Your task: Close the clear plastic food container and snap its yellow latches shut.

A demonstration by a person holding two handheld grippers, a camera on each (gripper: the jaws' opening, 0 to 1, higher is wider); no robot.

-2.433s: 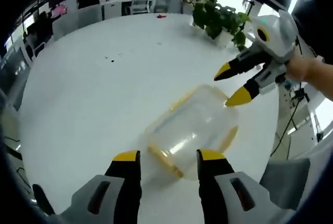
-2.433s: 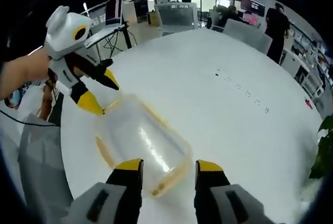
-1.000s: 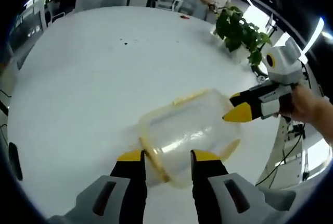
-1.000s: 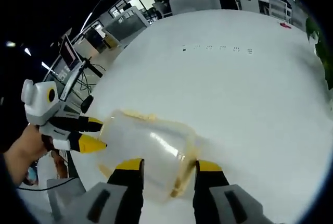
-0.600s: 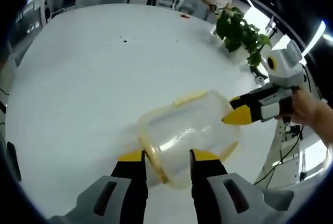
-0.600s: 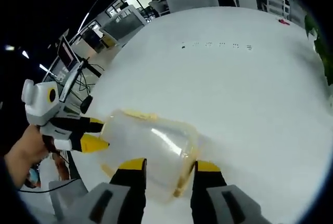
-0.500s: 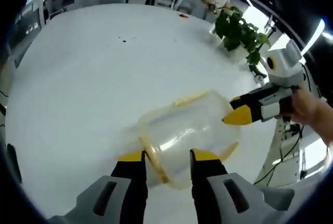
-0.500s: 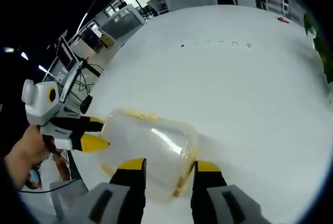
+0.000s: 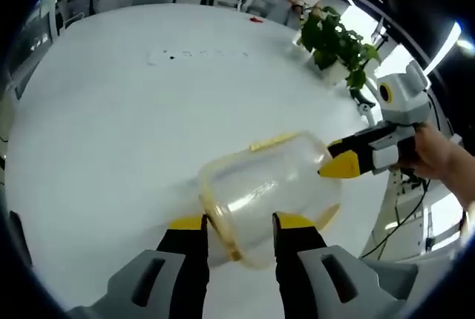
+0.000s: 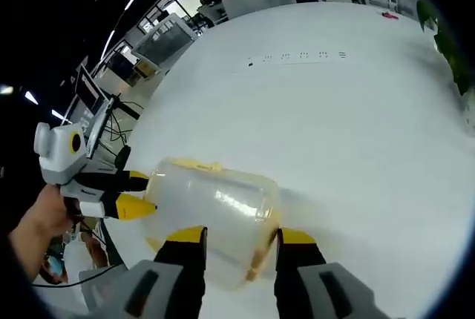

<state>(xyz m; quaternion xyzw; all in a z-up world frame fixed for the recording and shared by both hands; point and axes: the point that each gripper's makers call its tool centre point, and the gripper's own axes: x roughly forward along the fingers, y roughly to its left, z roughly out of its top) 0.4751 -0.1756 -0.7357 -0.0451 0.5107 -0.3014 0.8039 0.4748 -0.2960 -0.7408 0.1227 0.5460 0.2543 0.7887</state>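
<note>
Clear plastic food container [image 9: 266, 189] lying on the white table [image 9: 111, 111], squeezed from both ends. Left gripper [image 9: 236, 224] open at one end with a yellow latch [image 9: 223, 226] between its jaws. Right gripper [image 10: 236, 236] open at the other end.

Bright, even overhead light washes the white table [image 9: 111, 111] almost to glare. Ceiling strips streak the dark far edges. The clear container [image 10: 211, 200] carries small highlights and casts a faint shadow. Fisheye bending curves the room's edges; far desks are soft, slightly blurred.
</note>
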